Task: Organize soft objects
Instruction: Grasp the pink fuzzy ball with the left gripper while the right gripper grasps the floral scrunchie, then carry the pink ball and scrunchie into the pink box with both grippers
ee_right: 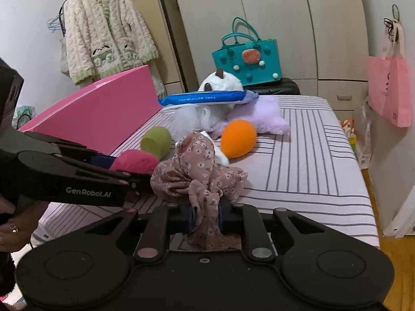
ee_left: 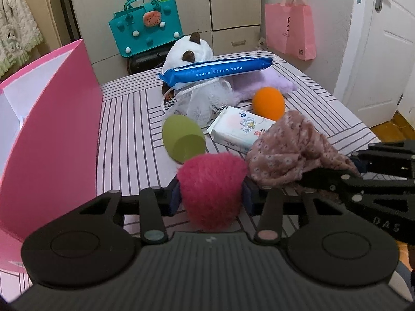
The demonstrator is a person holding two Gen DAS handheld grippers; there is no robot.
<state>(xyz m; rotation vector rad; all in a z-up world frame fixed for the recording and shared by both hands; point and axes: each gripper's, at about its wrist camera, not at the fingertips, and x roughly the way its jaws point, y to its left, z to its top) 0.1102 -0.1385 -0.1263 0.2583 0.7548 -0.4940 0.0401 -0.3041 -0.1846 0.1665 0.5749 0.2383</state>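
**Both tongs closed on soft things over the striped bed**

The left tongs (ee_left: 211, 197) were clamped on a pink fluffy ball (ee_left: 211, 189), their blue pads pressed into its sides at 9 and 3 o'clock; the right tongs (ee_right: 206, 216) were clenched on a floral cloth (ee_right: 199, 171), which bunched up above the pads and hung in a tail below them; in the left wrist view the cloth sat at 2 o'clock of the ball, touching it. On the striped bed (ee_left: 124, 134) beyond lay a green sponge egg (ee_left: 182, 140) at 11 o'clock of the ball, a white wipes pack (ee_left: 238, 129) at 12 o'clock, an orange sponge egg (ee_left: 268, 102) further off at 1 o'clock; behind those, a blue wipes pack (ee_left: 215, 71) rested across a white plush toy (ee_left: 189, 51) and a white mesh puff (ee_left: 205, 98), beside a lilac fluffy cushion (ee_left: 262, 83). A pink box (ee_left: 52, 129) stood at the bed's 9 o'clock edge.
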